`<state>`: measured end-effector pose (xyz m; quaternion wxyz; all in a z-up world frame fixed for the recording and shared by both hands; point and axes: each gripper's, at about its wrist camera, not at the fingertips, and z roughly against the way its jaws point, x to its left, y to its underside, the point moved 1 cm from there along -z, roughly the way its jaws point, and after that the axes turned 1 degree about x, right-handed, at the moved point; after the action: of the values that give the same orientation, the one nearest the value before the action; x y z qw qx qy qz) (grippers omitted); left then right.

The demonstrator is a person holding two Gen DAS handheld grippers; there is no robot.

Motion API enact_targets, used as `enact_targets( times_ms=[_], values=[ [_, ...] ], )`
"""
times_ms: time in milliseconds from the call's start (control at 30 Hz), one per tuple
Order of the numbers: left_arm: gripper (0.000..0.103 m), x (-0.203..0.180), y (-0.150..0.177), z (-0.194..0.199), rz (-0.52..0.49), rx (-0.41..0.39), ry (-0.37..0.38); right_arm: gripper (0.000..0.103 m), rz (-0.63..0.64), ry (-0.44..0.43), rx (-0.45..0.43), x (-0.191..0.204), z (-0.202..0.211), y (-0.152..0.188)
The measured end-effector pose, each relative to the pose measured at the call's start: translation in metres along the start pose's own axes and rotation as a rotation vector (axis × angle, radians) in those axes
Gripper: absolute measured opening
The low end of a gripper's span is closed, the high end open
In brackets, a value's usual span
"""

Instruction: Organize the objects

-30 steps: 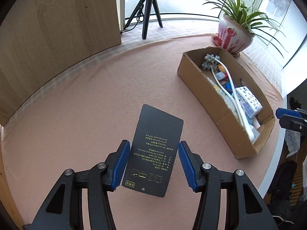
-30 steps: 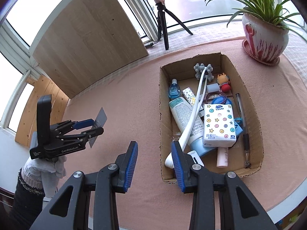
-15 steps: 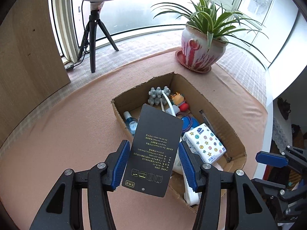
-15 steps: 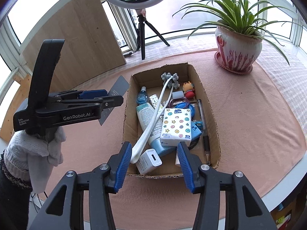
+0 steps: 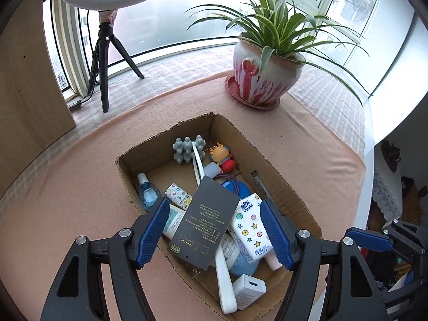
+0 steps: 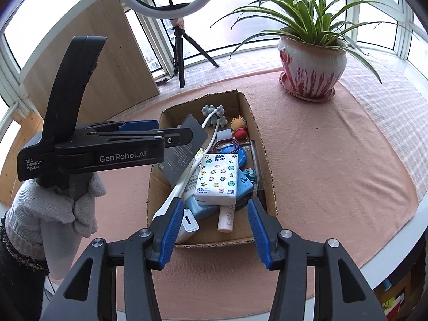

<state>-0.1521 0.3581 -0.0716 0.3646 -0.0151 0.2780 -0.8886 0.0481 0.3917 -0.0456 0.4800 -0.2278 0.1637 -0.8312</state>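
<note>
A black card with gold print (image 5: 206, 219) hangs tilted between the blue pads of my left gripper (image 5: 214, 231), above the open cardboard box (image 5: 281, 187). The jaws are opening, and a gap shows between each pad and the card's edges. In the right wrist view the left gripper (image 6: 187, 135) reaches in from the left over the box (image 6: 264, 160), with the card (image 6: 187, 144) below its tips. My right gripper (image 6: 211, 230) stands open over the box's near end with nothing between its fingers. The box holds a Vinda tissue pack (image 6: 218, 178), a white charger (image 5: 248, 289), a blue bottle (image 5: 147, 195) and several other small items.
A potted plant (image 5: 264, 77) stands behind the box on the pink cloth. A ring light on a tripod (image 5: 104, 61) and a wooden board (image 5: 26, 93) are at the back left. A gloved hand (image 6: 53, 208) holds the left gripper. The table edge curves at the right.
The left gripper carried the card from over the bare cloth to over the box. Its jaws then widened and the card came loose and tilted. The right gripper's jaws opened wider.
</note>
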Motion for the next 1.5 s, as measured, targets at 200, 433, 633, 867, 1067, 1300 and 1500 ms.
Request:
enact_targets(
  times_ms=[200,433,633,867,1067,1300,1500],
  values=[
    [0.074,0.013,0.012,0.032,0.033,-0.05,-0.041,0.046,0.025,-0.011,-0.009,0.012,-0.002,-0.003],
    [0.077,0.045,0.051,0.083,0.103,-0.106,-0.15,0.046,0.082,-0.041,-0.024,0.045,-0.01,-0.004],
    [0.078,0.083,0.097,0.12,0.205,-0.137,-0.223,0.047,0.132,-0.058,-0.025,0.084,-0.02,0.0],
    [0.078,0.12,0.148,0.151,0.312,-0.157,-0.295,0.047,0.198,-0.077,-0.031,0.131,-0.027,0.006],
    [0.078,0.145,0.182,0.167,0.373,-0.16,-0.342,0.057,0.248,-0.08,-0.055,0.168,-0.029,0.015],
    [0.078,0.168,0.212,0.178,0.423,-0.155,-0.383,0.06,0.257,-0.066,-0.061,0.196,-0.037,0.022],
    [0.078,0.181,0.229,0.182,0.456,-0.148,-0.391,0.065,0.261,-0.025,-0.087,0.211,-0.041,0.025]
  ],
)
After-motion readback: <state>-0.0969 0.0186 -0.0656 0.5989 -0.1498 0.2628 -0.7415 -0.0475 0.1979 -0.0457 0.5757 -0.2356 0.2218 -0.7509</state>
